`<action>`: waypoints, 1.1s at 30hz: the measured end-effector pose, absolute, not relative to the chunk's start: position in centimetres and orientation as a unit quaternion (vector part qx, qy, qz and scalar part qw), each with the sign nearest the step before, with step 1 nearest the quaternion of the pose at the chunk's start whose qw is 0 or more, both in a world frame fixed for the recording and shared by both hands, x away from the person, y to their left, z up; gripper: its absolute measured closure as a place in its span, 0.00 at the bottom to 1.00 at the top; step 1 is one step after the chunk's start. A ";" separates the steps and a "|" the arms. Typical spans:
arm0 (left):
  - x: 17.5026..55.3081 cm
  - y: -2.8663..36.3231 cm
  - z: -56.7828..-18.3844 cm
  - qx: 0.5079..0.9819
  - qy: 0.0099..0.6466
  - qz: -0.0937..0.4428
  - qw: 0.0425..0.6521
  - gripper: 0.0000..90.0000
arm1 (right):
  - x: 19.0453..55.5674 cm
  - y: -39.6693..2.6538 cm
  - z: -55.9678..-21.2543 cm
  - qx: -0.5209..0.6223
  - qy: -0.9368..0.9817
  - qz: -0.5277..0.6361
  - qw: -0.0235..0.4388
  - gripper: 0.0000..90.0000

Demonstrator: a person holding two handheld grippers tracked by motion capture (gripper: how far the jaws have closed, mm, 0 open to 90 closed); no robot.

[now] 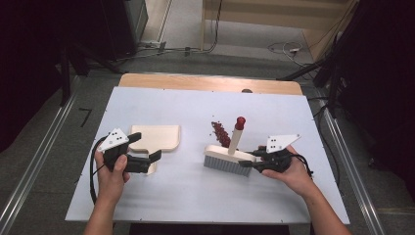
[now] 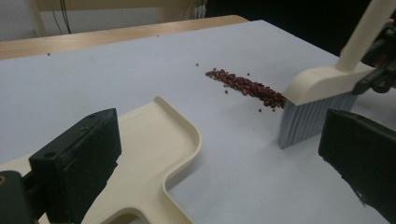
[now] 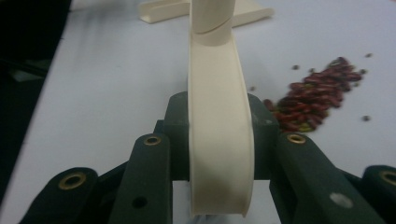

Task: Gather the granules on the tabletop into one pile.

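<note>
**Brush clamped beside the beans, dustpan between parted jaws**

We start with the surface point(image 1: 161, 205), a pale sheet laid over a wooden top, with grey floor and cables past its far edge.

Next in size, the dustpan point(image 1: 157, 137): cream plastic, flat on the surface left of centre, its pan toward the far side and its handle toward the person. We see the left gripper point(image 1: 149, 159) at that handle. In the left gripper view the jaws stand apart, one over the handle and one out over bare surface, so the pads are not pressing on it; whether the near jaw touches the plastic we cannot tell.

The brush point(image 1: 230, 155) stands right of centre, grey bristles down on the surface, cream back on top, its handle rising tilted toward the far side and ending in a red knob. The right gripper point(image 1: 250, 160) comes in from the right, and in the right gripper view its jaws are clamped on either side of the cream back.

Smallest, the beans point(image 1: 220, 133): a narrow line of dark red beans just behind the brush head, touching the bristles at its near end, a few strays beside it. They lie well apart from the dustpan.
</note>
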State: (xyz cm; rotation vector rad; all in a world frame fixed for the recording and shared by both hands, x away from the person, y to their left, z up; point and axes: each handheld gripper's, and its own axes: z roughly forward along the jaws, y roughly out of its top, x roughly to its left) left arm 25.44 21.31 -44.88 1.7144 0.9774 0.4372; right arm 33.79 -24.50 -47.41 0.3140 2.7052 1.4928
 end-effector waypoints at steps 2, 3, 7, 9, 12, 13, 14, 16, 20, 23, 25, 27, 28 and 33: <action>25.4 21.4 -44.9 0.717 0.411 0.182 0.533 0.00 | 34.7 -24.5 -47.7 0.103 0.870 0.481 0.027 0.74; 25.4 21.5 -44.9 0.717 0.411 0.182 0.533 0.00 | 35.1 -24.5 -47.8 0.102 0.870 0.481 0.032 0.74; 25.4 21.6 -44.9 0.716 0.412 0.183 0.533 0.00 | 36.7 -24.3 -48.0 0.111 0.868 0.482 0.039 0.74; 25.4 21.6 -44.9 0.717 0.412 0.183 0.533 0.00 | 37.5 -24.1 -47.9 0.112 0.870 0.479 0.041 0.74; 25.4 21.6 -44.9 0.717 0.412 0.183 0.532 0.00 | 38.6 -23.9 -47.7 0.119 0.870 0.476 0.048 0.74; 25.4 21.6 -44.9 0.716 0.412 0.183 0.532 0.00 | 39.0 -23.9 -47.7 0.123 0.870 0.475 0.051 0.74; 25.4 21.6 -44.9 0.716 0.412 0.183 0.533 0.00 | 39.3 -23.9 -47.6 0.125 0.869 0.476 0.053 0.74; 25.5 21.6 -44.9 0.716 0.413 0.183 0.532 0.00 | 39.8 -23.8 -47.6 0.127 0.870 0.474 0.055 0.74; 25.5 21.5 -45.0 0.718 0.413 0.182 0.530 0.00 | 40.7 -23.6 -47.5 0.129 0.869 0.474 0.057 0.74; 25.5 21.4 -45.1 0.719 0.413 0.182 0.529 0.00 | 41.3 -23.5 -47.4 0.131 0.869 0.474 0.057 0.74; 25.5 21.4 -45.1 0.719 0.412 0.182 0.528 0.00 | 41.6 -23.4 -47.3 0.133 0.868 0.474 0.058 0.74; 25.5 21.4 -45.1 0.719 0.413 0.182 0.529 0.00 | 41.8 -23.2 -47.3 0.136 0.868 0.475 0.057 0.74; 25.5 21.5 -45.1 0.719 0.413 0.182 0.528 0.00 | 41.9 -23.2 -47.3 0.134 0.868 0.475 0.057 0.74; 25.5 21.5 -45.1 0.717 0.414 0.180 0.530 0.00 | 41.7 -23.0 -46.8 0.141 0.866 0.478 0.031 0.74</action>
